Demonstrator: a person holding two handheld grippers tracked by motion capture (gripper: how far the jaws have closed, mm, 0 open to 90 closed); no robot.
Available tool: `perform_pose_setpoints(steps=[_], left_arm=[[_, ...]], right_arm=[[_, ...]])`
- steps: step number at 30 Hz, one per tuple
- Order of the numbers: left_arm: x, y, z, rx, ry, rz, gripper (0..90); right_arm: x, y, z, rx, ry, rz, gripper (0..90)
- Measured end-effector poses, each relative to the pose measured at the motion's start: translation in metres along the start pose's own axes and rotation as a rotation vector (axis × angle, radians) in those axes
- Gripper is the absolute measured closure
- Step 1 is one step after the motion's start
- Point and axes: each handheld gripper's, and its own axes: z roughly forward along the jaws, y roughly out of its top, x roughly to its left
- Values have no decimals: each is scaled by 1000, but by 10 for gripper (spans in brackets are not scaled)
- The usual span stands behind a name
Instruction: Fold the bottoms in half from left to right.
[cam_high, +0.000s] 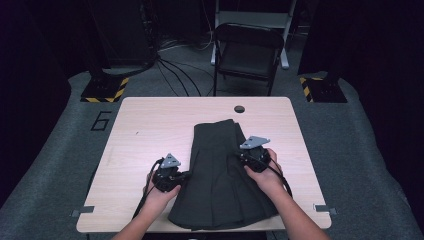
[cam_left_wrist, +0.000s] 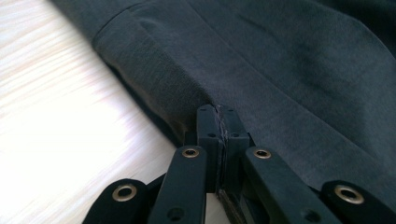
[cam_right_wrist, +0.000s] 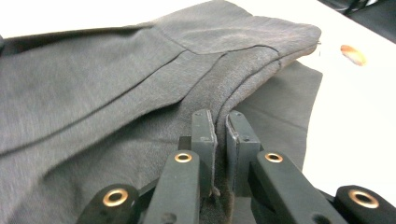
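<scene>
A dark grey pleated garment (cam_high: 222, 175) — it reads as a skirt, narrow end far, wide hem near — lies flat along the middle of the pale wooden desk (cam_high: 145, 130), its hem close to the near edge. A person's two forearms come in from the near side, one on each flank of the cloth.

The left hand-held gripper (cam_high: 181, 176) sits at the garment's left edge, about halfway along. In the left gripper view its jaws are pressed together with a thin fold of the grey fabric (cam_left_wrist: 261, 79) pinched between the pads, bare desk (cam_left_wrist: 56, 140) showing just beside it. The right hand-held gripper (cam_high: 245, 156) is at the right edge, a little farther up the desk. In the right gripper view its jaws are clamped on a thicker ridge of cloth (cam_right_wrist: 140, 93) — a narrow gap is left between the pads by the bunched fabric, and the seam ahead of them humps up off the layer beneath.

Judged from this, both side grips are made and the cloth at the right has begun to lift; the left edge looks barely raised. No fold shows yet: the skirt is at full length and width. What is left, it seems, is the fold itself — carrying the gripped edges over — and then letting go and smoothing. A round cable hole (cam_high: 239, 109) marks the desk's far edge, with a folding chair (cam_high: 247, 50) on the floor beyond.
</scene>
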Motion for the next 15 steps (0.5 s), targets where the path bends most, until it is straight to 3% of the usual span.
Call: perform_pose_setpoints(steps=[2, 4, 5, 8, 11, 15], left_arm=[[-5, 4, 5, 11, -8, 20, 889], [-10, 7, 13, 17, -20, 21, 887], [-12, 9, 16, 19, -24, 26, 886], [-18, 12, 30, 27, -31, 23, 882], [-22, 13, 42, 48, -33, 42, 869], [-24, 10, 51, 72, -23, 54, 828]], right_arm=[[-8, 2, -6, -8, -11, -9, 833], [-15, 3, -9, -4, -22, 28, 833], [-20, 2, -9, 1, -25, 20, 833], [-32, -6, -1, 28, -40, 79, 832], [-41, -20, 10, 75, -56, 101, 831], [-49, -38, 25, 119, -40, 157, 827]])
